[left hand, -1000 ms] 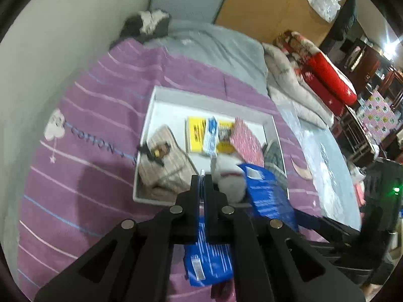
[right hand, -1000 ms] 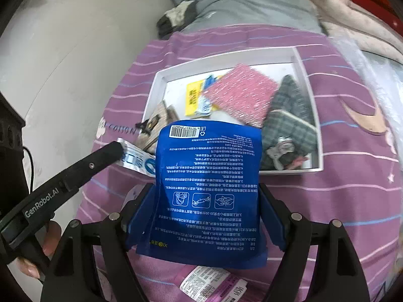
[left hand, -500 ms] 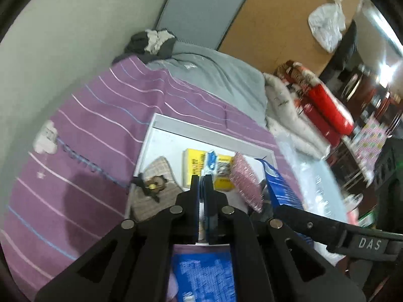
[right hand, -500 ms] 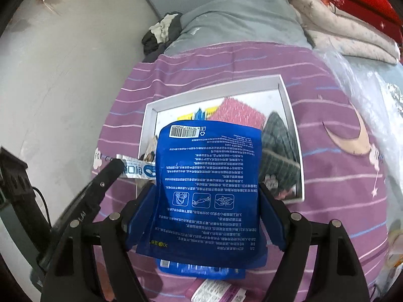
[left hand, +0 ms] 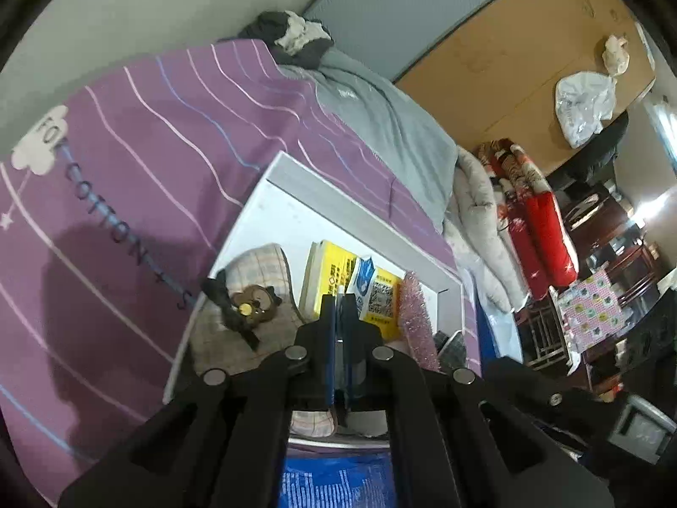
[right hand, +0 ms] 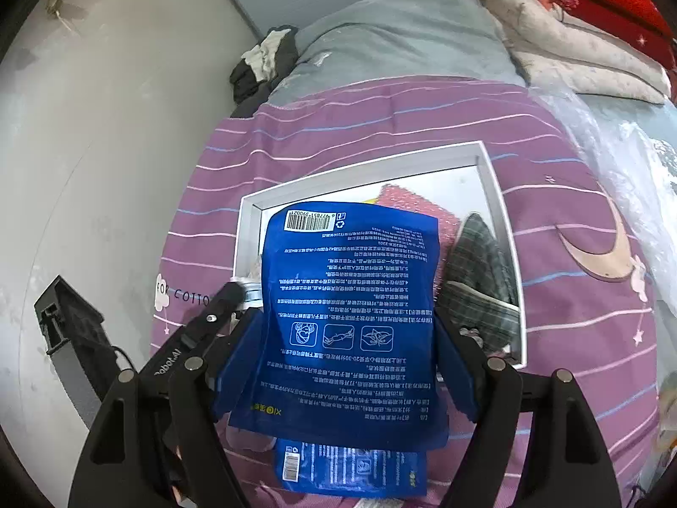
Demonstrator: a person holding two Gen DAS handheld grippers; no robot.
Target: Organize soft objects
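My right gripper [right hand: 349,364] is shut on a blue printed pouch [right hand: 351,317] and holds it upright above the near edge of the white tray [right hand: 491,178]. My left gripper [left hand: 338,309] is shut on a thin white-and-blue sachet [left hand: 340,292], seen edge-on; its tip also shows in the right wrist view [right hand: 247,290] at the tray's left side. In the tray lie a plaid pouch with a bear charm [left hand: 254,305], a yellow packet [left hand: 334,271], a pink sparkly cloth [left hand: 416,317] and a dark plaid pouch [right hand: 478,271].
A second blue pouch [right hand: 351,465] lies on the purple striped bedspread [right hand: 381,118] below my right gripper. A grey blanket [right hand: 402,29] and dark clothes [right hand: 262,59] lie at the bed's far end. Folded quilts [left hand: 537,228] are at the right. A wall runs along the left.
Both grippers have risen and pulled back from the tray with their loads. The left gripper's view has tilted upward. The tray's contents have not moved.
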